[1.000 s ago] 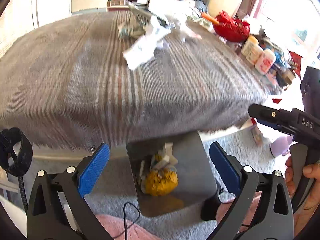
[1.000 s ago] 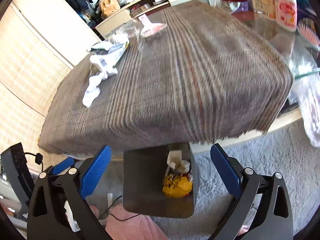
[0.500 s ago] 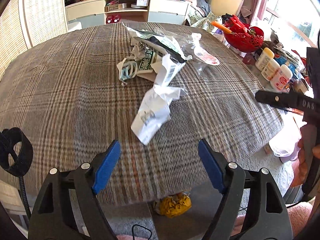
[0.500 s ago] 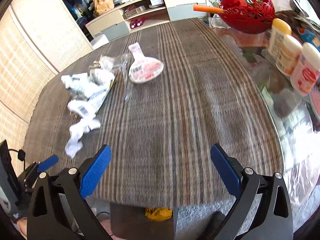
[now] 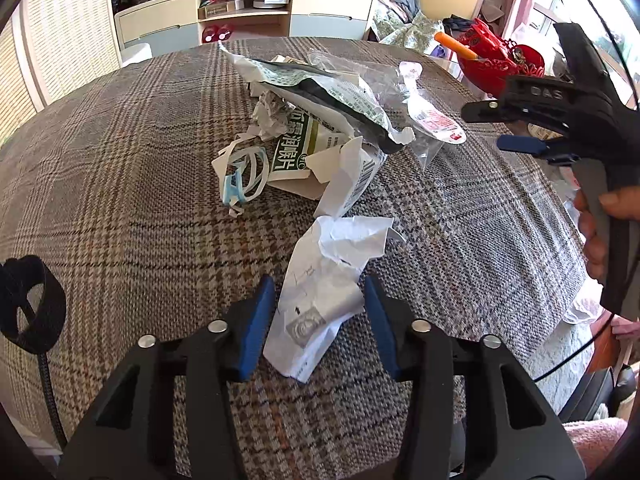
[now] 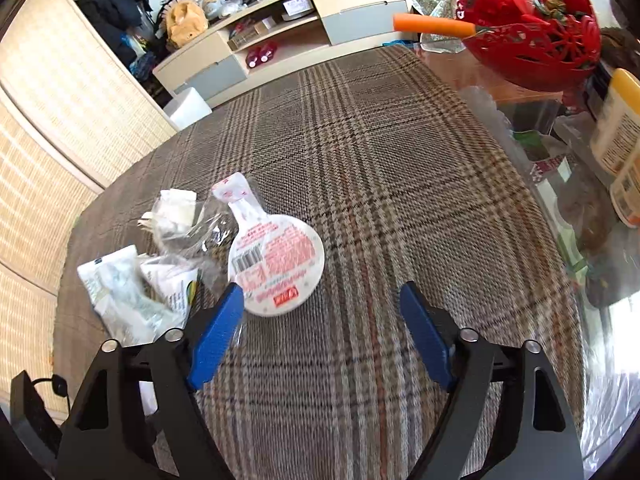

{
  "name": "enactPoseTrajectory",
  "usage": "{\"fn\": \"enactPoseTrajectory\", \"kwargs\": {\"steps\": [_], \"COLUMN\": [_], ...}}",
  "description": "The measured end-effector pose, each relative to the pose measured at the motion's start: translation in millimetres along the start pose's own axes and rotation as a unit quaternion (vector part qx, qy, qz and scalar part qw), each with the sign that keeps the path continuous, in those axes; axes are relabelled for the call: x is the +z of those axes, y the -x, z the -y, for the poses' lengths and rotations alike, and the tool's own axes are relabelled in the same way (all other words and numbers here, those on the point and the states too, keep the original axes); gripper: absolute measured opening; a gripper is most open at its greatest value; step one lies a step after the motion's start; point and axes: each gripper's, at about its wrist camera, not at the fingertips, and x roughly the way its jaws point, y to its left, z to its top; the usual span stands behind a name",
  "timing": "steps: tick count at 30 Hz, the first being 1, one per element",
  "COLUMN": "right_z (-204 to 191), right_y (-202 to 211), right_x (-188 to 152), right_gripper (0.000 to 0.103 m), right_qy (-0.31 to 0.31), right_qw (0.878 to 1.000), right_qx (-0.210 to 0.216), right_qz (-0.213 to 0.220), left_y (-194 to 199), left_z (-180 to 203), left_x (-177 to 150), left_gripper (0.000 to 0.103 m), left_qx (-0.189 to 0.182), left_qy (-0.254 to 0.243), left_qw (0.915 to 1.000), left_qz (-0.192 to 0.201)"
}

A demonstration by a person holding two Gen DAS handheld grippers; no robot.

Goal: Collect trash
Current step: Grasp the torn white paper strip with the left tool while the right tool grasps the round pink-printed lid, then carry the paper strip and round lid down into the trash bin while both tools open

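Observation:
A crumpled white paper (image 5: 326, 288) lies on the plaid tablecloth (image 5: 120, 184), between the blue pads of my left gripper (image 5: 320, 312), which is open around it. Behind it is a heap of trash: a green-and-white wrapper (image 5: 296, 152), torn paper strips (image 5: 240, 176) and a black-and-white bag (image 5: 320, 92). A round white-and-red lid (image 6: 276, 268) lies beside clear plastic (image 6: 192, 228); it also shows in the left wrist view (image 5: 436, 120). My right gripper (image 6: 322, 332) is open and empty, its left pad (image 6: 216, 340) next to the lid.
A red basket (image 6: 532, 52) with an orange stick (image 6: 432, 24) stands at the table's far right. Bottles (image 6: 616, 140) stand on the glass at the right edge. A low cabinet (image 5: 248, 12) is behind the table. The right gripper (image 5: 560, 120) shows in the left view.
Both grippers rose from the bin below the table edge and moved over the table. My left gripper has narrowed around the crumpled paper. My right gripper came close to the round lid.

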Motion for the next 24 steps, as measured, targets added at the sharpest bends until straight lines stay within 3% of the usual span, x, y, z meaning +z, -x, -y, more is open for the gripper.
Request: {"fn": "enactPoseTrajectory", "kwargs": {"steps": [4,8,13,16,24], "right_z": [-6.2,-13.4,-30.1,-35.5,-25.2], "right_y": [-18.8,-26.2,-30.8,-26.8,-0.2], "right_x": [4.6,5.0,0.7,-3.8,-20.6], "right_gripper": [0.065,0.062,0.029,0.022,0.015], "right_qy": [0.001,0.008,0.024,0.030,0.038], "right_qw": [1.000,1.000,0.999,0.999,0.999], "right_qx": [0.002,0.007,0.015,0.009,-0.008], "right_qz": [-0.013,-0.012,-0.019,-0.012,0.001], "left_y": [-4.2,-5.9,-6.2,-5.0,8.2], "left_z": [1.5,0.9,-0.4,-2.2,-3.7], "left_x": [4.1,5.6,5.3,3.6,-14.8], "left_gripper": [0.038,0.030,0.022,0.015,0.008], "left_qx": [0.000,0.006,0.011,0.013,-0.003], "left_qy": [-0.009,-0.014,-0.019,-0.016,-0.011], "left_qw": [1.0000,0.9999,0.9997,0.9997,0.9999], "left_qz": [0.002,0.005,0.011,0.013,0.008]}}
